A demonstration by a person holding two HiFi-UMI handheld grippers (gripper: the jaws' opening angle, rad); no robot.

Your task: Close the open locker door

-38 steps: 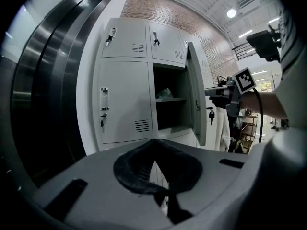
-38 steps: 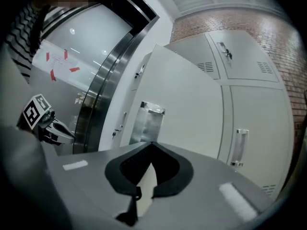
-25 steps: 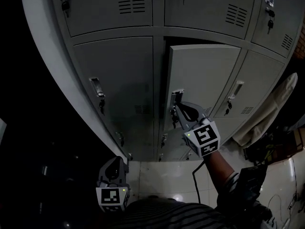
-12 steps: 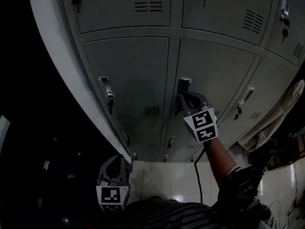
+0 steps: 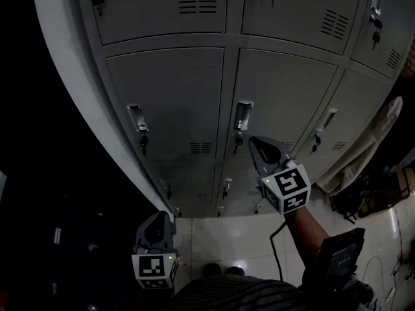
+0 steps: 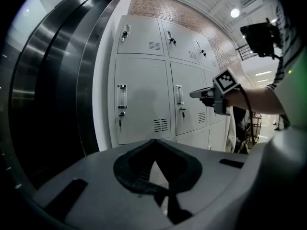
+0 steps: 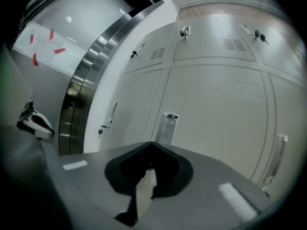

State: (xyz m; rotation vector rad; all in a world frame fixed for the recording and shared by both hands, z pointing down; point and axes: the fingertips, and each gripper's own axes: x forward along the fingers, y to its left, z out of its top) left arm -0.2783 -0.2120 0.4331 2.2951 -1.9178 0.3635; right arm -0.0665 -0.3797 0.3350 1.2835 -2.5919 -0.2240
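The grey locker door (image 5: 285, 89) in the middle column sits flush with its neighbours, and its metal handle (image 5: 243, 116) faces me. My right gripper (image 5: 253, 141) hovers just below and to the right of that handle, apart from it, jaws shut and empty. The right gripper view shows the same door (image 7: 216, 104) and handle (image 7: 167, 126) straight beyond the right gripper (image 7: 152, 143). Low by my body, my left gripper (image 5: 158, 216) is shut with nothing in it. From the left gripper (image 6: 153, 141) I see the door (image 6: 189, 78) and the right gripper (image 6: 201, 94) in front of it.
More closed lockers surround the door, some with keys (image 5: 142, 149) hanging from their locks. A dark curved metal column (image 6: 53, 80) borders the bank on the left. A pale cloth (image 5: 369, 148) hangs at the right. A cable (image 5: 275, 251) runs over the tiled floor (image 5: 227, 238).
A second ago the door stood ajar with my right gripper at its handle. It has swung shut, and the right gripper has drawn back down and to the right. The left gripper has not moved.
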